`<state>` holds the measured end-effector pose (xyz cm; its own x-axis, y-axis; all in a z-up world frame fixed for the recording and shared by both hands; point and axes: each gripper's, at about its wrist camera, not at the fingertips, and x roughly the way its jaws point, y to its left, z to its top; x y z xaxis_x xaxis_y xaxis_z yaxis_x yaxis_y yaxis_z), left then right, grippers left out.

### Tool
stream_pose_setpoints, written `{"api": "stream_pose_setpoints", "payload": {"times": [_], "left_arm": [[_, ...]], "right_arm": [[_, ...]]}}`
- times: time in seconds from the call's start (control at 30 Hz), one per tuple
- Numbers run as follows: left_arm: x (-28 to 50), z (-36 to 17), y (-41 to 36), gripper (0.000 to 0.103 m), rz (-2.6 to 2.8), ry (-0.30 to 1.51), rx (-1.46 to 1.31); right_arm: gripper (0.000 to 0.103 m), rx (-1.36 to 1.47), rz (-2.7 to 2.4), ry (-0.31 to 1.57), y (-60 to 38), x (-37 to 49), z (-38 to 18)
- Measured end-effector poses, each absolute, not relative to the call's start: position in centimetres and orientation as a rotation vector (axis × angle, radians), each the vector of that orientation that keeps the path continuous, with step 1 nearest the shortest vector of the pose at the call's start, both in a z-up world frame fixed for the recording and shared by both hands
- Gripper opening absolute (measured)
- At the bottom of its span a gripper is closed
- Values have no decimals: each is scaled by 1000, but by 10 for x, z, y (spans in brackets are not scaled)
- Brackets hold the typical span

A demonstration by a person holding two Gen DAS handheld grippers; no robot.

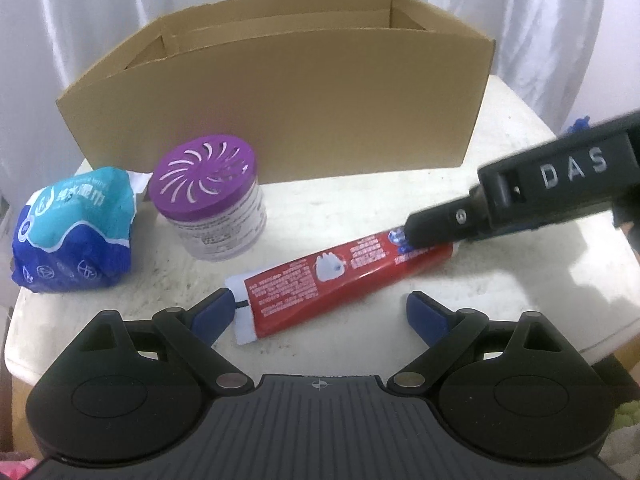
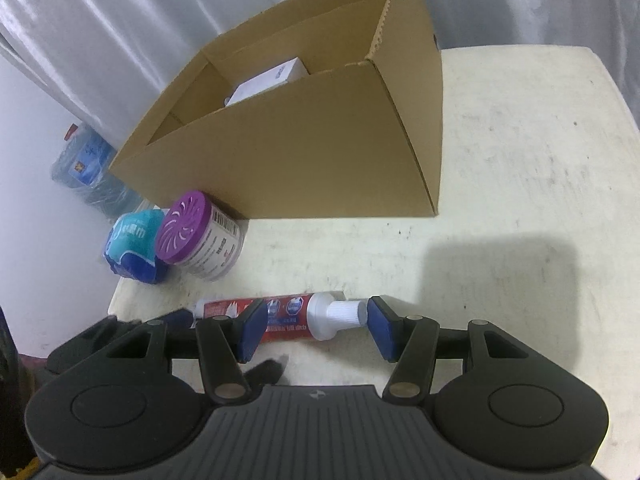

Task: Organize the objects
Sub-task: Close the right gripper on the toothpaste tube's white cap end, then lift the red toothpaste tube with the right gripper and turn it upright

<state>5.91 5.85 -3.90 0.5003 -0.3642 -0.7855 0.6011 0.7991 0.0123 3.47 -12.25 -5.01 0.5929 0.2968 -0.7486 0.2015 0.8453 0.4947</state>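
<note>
A red toothpaste tube (image 1: 340, 276) with a white cap (image 2: 344, 312) lies flat on the white table (image 2: 520, 160). My left gripper (image 1: 320, 308) is open wide around the tube's flat tail end, and its left fingertip (image 1: 218, 310) almost touches the tail. My right gripper (image 2: 316, 328) hovers open over the cap end. Its left pad (image 2: 252, 330) crosses in front of the tube body, and the cap tip sits just short of its right pad. A purple-lidded jar (image 1: 212, 208) and a blue wipes pack (image 1: 76, 236) stand left of the tube.
An open cardboard box (image 1: 280, 112) stands behind the objects, with a white carton (image 2: 268, 80) inside it. A water jug (image 2: 84, 164) sits on the floor beyond the table's left edge. White curtains hang behind.
</note>
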Motion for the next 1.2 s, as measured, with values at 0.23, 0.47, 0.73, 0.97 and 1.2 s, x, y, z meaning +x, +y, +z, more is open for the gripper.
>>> {"api": "stream_pose_setpoints", "payload": {"times": [0.23, 0.47, 0.73, 0.97, 1.2], "left_arm": [[50, -37, 69, 94, -605, 880, 266], [36, -34, 95, 94, -608, 943, 150], [28, -25, 110, 94, -615, 962, 64], [30, -27, 106, 94, -625, 1002, -17], [35, -39, 103, 92, -620, 1039, -58]], "right_arm": [[59, 637, 81, 964, -123, 19, -51], [59, 638, 133, 987, -116, 5, -51], [60, 631, 136, 976, -126, -14, -42], [60, 588, 134, 916, -134, 7, -31], [60, 502, 200, 965, -107, 34, -44]]}}
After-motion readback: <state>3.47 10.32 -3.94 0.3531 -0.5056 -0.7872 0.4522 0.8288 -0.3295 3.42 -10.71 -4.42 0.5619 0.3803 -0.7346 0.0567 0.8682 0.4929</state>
